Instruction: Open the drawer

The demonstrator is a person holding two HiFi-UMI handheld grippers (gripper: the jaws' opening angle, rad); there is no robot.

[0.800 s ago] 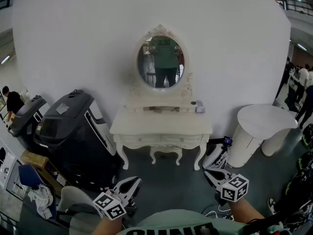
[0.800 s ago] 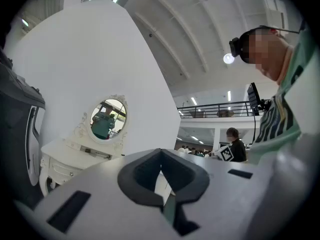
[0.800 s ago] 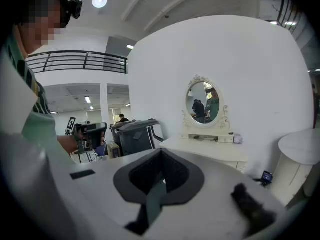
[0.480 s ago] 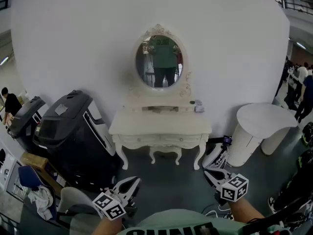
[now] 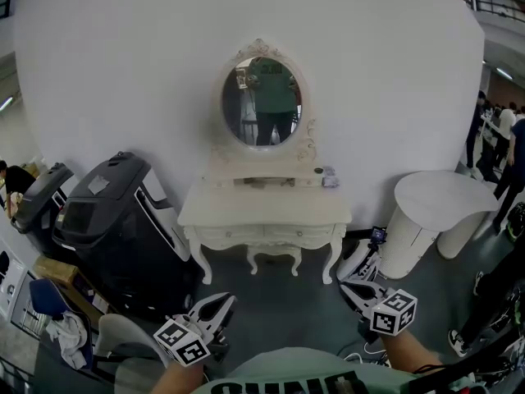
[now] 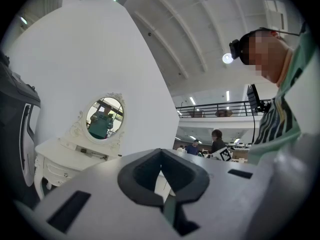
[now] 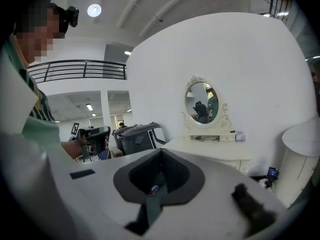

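Note:
A white dressing table point(image 5: 262, 212) with an oval mirror point(image 5: 261, 101) stands against the white wall, some way ahead of me. Its front drawers point(image 5: 264, 235) are closed. Both grippers hang low near my body, well short of the table and touching nothing. My left gripper point(image 5: 220, 304) is shut and empty, with the table point(image 6: 60, 159) at the left of its own view. My right gripper point(image 5: 354, 289) is also shut and empty. In the right gripper view the table point(image 7: 210, 146) and mirror point(image 7: 202, 102) lie ahead to the right.
A black machine point(image 5: 123, 220) stands just left of the table. A white round pedestal point(image 5: 435, 212) stands at its right, with shoes and small gear point(image 5: 365, 257) on the floor between. A small box point(image 5: 330, 181) sits on the table's shelf. Bystanders stand at the far right.
The table and mirror have shifted slightly left and up in the head view. Both grippers keep their places and stay shut.

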